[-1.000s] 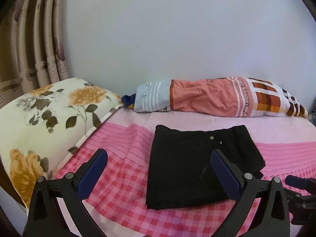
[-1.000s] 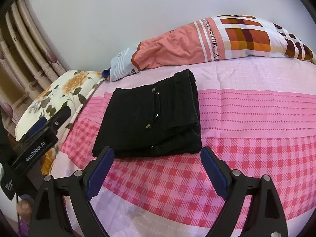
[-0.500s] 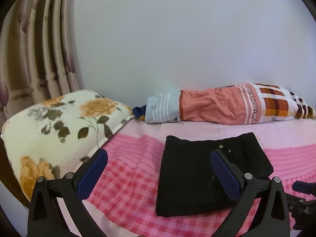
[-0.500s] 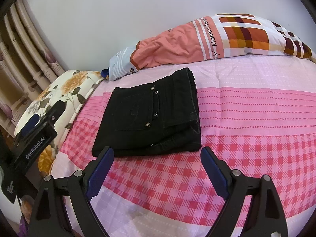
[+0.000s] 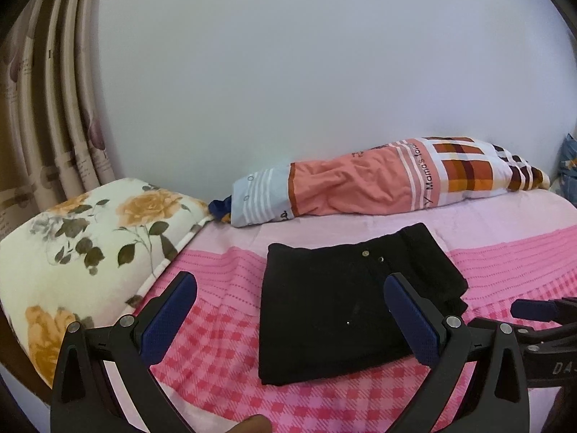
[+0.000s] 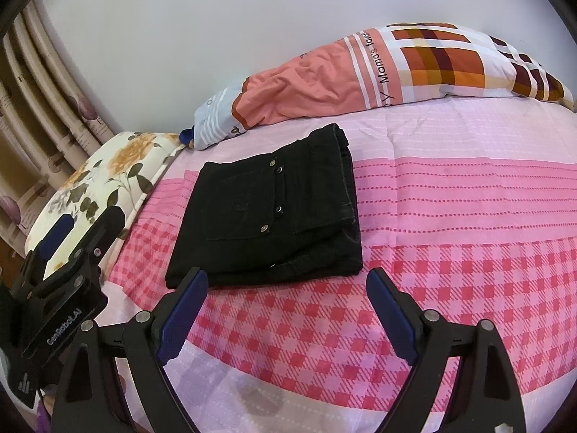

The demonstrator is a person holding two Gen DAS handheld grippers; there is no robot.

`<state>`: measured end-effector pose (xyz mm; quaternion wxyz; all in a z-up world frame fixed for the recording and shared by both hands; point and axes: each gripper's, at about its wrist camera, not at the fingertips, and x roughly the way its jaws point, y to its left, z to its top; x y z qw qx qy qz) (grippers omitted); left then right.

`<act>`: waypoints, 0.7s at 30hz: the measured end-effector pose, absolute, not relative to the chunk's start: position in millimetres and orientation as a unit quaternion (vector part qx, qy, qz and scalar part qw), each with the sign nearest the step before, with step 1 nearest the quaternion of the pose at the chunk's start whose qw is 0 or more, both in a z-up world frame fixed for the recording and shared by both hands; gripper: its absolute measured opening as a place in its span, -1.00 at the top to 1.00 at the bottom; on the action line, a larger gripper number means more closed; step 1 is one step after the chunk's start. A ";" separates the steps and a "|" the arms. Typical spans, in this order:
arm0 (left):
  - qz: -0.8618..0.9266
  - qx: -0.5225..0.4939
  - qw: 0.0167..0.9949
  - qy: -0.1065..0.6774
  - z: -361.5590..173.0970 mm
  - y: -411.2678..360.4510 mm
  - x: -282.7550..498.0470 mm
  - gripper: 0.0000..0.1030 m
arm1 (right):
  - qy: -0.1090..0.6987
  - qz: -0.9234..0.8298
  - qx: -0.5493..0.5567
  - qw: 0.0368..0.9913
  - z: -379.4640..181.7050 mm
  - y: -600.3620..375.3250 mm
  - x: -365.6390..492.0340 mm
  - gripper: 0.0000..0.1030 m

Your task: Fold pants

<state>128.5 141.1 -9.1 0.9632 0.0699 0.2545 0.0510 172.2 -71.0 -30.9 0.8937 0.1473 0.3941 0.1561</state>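
The black pants (image 5: 346, 299) lie folded into a compact rectangle on the pink bedspread (image 5: 223, 321); they also show in the right wrist view (image 6: 274, 213), with metal rivets on top. My left gripper (image 5: 290, 310) is open and empty, held back from the pants near the bed's front edge. My right gripper (image 6: 285, 303) is open and empty, just in front of the pants' near edge. The left gripper also shows at the left of the right wrist view (image 6: 61, 252), and a right fingertip (image 5: 533, 308) at the right of the left wrist view.
A floral pillow (image 5: 83, 249) lies at the bed's left end. A rolled orange and checked quilt (image 5: 389, 184) lies along the white wall behind the pants. Curtains (image 5: 47, 108) hang at the far left. The bedspread (image 6: 468, 216) stretches right of the pants.
Both grippers have drawn back and risen a little from the folded pants. The left view has tilted up, showing more wall. The pants have not moved.
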 end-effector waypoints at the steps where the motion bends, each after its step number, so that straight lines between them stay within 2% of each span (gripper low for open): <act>1: 0.049 0.067 0.963 0.256 -9.6 141.4 129.1 -1.00 | 0.393 0.156 0.147 0.894 -30.6 -71.3 171.2 -0.69; 21: 0.044 0.004 0.959 0.279 -10.9 165.6 132.8 -1.00 | 0.385 0.130 0.137 0.903 -23.3 -75.9 172.0 -0.74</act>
